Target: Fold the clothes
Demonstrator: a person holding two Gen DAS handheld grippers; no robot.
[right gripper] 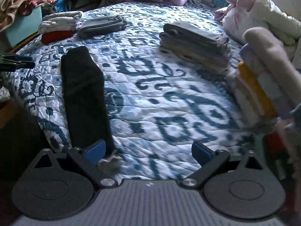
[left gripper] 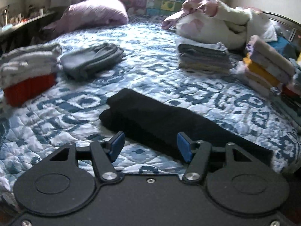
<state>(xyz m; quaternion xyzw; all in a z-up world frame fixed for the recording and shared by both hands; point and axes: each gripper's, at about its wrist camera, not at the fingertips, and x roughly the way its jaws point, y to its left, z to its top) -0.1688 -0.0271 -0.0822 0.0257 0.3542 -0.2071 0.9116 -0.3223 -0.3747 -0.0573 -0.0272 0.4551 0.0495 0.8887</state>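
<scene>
A black garment (left gripper: 160, 120), folded into a long narrow strip, lies flat on the blue-and-white quilt (left gripper: 150, 43). My left gripper (left gripper: 150, 147) hovers just above the strip's near part with its jaws open. The blue pads (left gripper: 117, 146) touch nothing. In the right wrist view the same black strip (right gripper: 82, 94) runs away from me on the left. My right gripper (right gripper: 148, 151) is wide open over bare quilt (right gripper: 169, 98), its left pad (right gripper: 94, 151) beside the strip's near end. A small pale blurred scrap (right gripper: 111, 162) shows by that pad. The left gripper (right gripper: 17, 62) shows at the left edge.
Folded stacks ring the bed: grey-white on red (left gripper: 28, 69), a grey piece (left gripper: 92, 60), grey towels (left gripper: 203, 58) and a tilted stack with yellow (left gripper: 267, 69). An unfolded laundry heap (left gripper: 216, 18) and a pink pillow (left gripper: 97, 13) lie at the back. A teal box (right gripper: 22, 28) stands beside the bed.
</scene>
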